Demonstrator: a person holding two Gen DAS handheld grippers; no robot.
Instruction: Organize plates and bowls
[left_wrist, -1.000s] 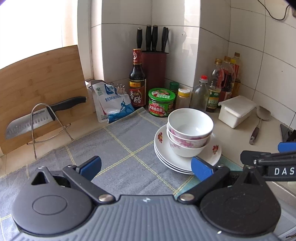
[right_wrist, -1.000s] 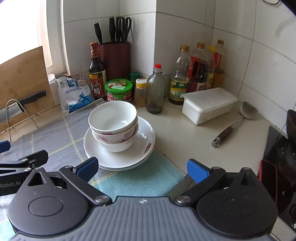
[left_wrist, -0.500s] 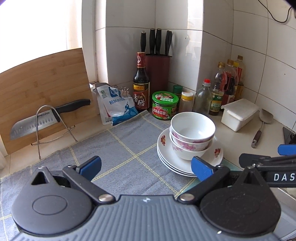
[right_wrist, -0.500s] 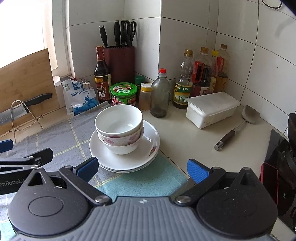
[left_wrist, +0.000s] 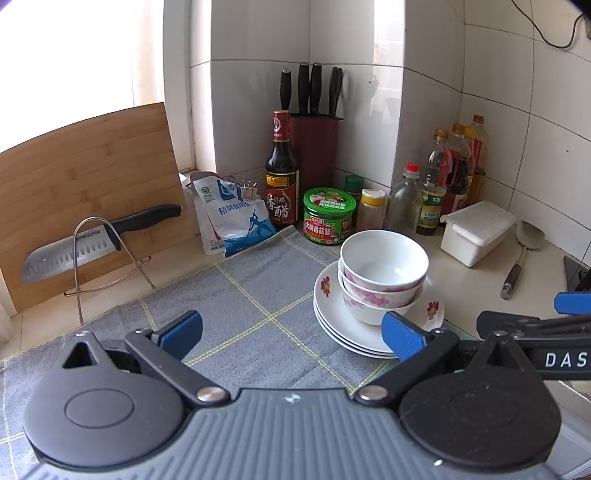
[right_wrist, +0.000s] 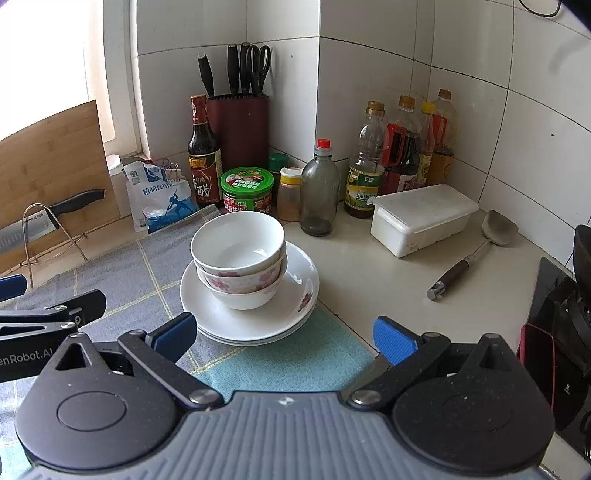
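Both tongs, left (left_wrist: 291, 334) and right (right_wrist: 284, 334), hang released and empty. The nested bowls (right_wrist: 240, 264) sit off-centre on the stacked plates (right_wrist: 258, 321), at 12 o'clock. Pinching 1 thin rim could tip the bowls toward the bottles (right_wrist: 319, 192).

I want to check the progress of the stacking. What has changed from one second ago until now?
Only the views shifted: both cameras now show the scene slightly lower and farther off, so both grippers seem to have drawn back or lifted a little. The left gripper and right gripper stay open and empty. The bowls still sit nested on the plates, untouched.
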